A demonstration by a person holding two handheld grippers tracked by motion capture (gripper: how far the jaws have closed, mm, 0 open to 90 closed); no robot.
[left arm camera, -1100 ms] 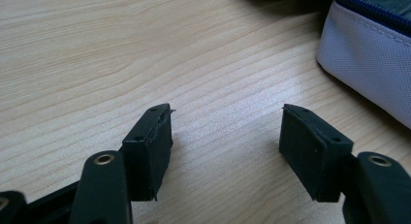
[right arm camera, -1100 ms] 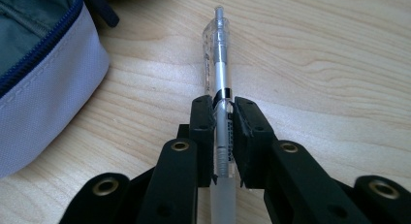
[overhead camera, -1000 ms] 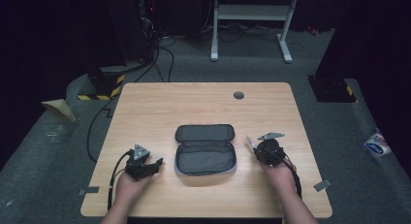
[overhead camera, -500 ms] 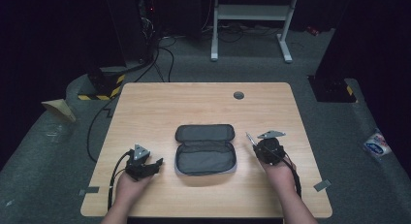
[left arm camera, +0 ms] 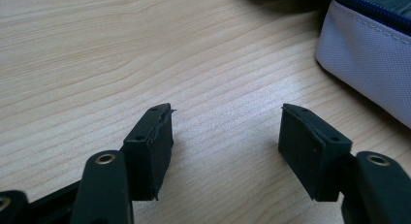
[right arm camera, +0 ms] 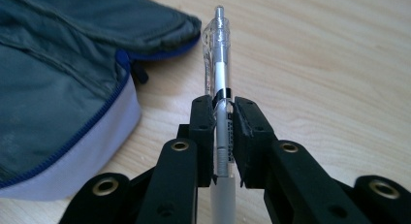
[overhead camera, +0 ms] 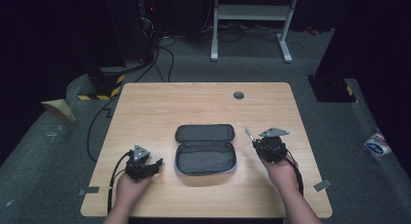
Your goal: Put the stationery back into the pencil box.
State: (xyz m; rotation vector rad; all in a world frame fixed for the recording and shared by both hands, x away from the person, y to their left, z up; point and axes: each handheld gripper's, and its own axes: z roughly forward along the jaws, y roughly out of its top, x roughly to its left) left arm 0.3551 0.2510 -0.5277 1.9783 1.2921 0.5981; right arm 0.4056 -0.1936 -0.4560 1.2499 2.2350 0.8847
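An open grey pencil case (overhead camera: 205,149) with a blue zip lies flat in the middle of the wooden table (overhead camera: 203,103); its pale side wall (left arm camera: 368,54) and dark lining (right arm camera: 53,88) appear in the gripper views. My right gripper (overhead camera: 254,141) sits just right of the case, shut on a clear ballpoint pen (right arm camera: 219,64) that sticks out beyond the jaws, pointing away from me (overhead camera: 249,135). My left gripper (overhead camera: 155,165) rests left of the case, open, with bare wood between its pads (left arm camera: 310,151).
A small round grommet (overhead camera: 238,95) sits near the table's far edge. A white metal stand (overhead camera: 252,20), cables and a black-and-yellow striped block (overhead camera: 99,93) are on the dark floor beyond. A packet (overhead camera: 377,145) lies on the floor at right.
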